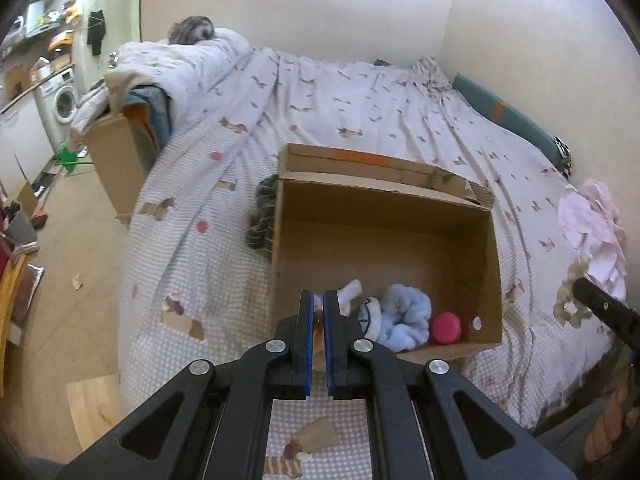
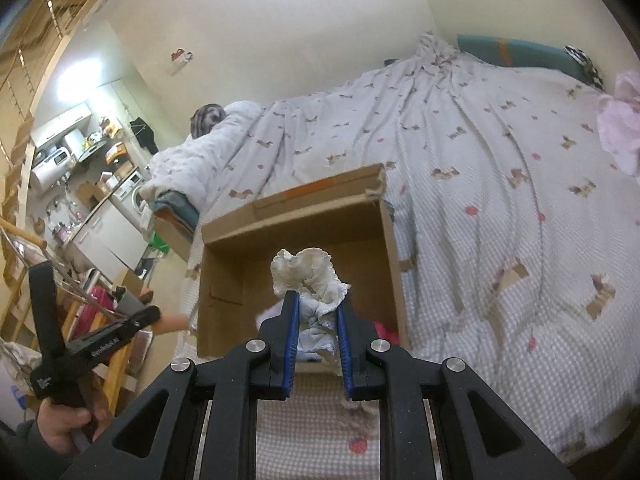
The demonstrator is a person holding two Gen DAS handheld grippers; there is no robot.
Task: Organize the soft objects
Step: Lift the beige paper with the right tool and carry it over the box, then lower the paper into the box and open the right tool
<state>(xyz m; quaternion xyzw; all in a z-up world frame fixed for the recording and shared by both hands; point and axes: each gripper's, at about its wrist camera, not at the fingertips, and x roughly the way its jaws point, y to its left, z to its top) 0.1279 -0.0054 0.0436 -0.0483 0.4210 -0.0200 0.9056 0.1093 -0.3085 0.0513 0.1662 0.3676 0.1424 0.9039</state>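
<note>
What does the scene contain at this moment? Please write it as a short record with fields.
place: bed with patterned sheet
container: open cardboard box on the bed
in box: white sock, light blue soft item, pink round item
left tool: jaws nearly shut near the box's near wall; a grip cannot be confirmed
right tool: shut on white frilly cloth, held above the box
beside box: striped grey fabric
far right of bed: pink cloth

Two cardboard boxes (image 1: 384,240) (image 1: 116,160), one pink ball (image 1: 446,327), two claws (image 1: 318,300) (image 2: 318,312).
</note>
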